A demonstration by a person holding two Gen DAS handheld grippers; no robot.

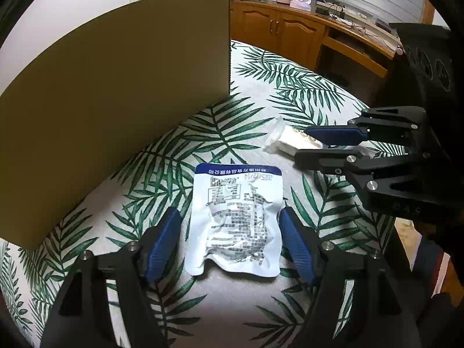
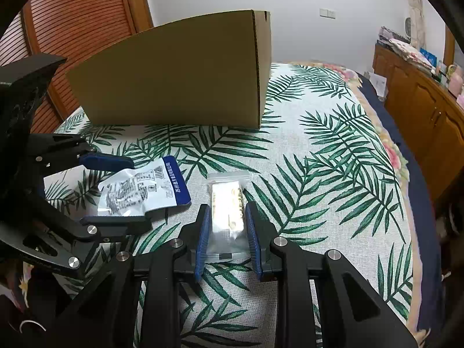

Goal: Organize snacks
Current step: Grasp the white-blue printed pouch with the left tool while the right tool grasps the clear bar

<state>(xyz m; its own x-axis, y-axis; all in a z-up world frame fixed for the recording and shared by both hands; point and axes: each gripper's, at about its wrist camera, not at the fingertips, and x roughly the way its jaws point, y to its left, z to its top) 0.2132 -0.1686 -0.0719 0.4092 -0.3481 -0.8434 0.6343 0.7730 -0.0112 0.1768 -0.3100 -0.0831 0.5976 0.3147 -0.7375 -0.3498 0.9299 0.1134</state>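
Two snacks on the leaf-print bed [image 2: 333, 174]
Our left gripper [image 1: 229, 226] straddles the white pouch [image 1: 236, 220], fingers apart; our right gripper [image 2: 227, 217] clamps the wafer pack [image 2: 227, 211]

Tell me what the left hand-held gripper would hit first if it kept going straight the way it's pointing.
Most likely the crinkled white foil snack packet with a blue top band. It lies on the leaf-print cloth between the open fingers of the left hand-held gripper, which don't appear to press it.

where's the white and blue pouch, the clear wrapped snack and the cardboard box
white and blue pouch [image 1: 236, 220], left wrist view, crinkled middle
clear wrapped snack [image 2: 227, 211], right wrist view, pale bar inside
cardboard box [image 2: 174, 78], right wrist view, front wall
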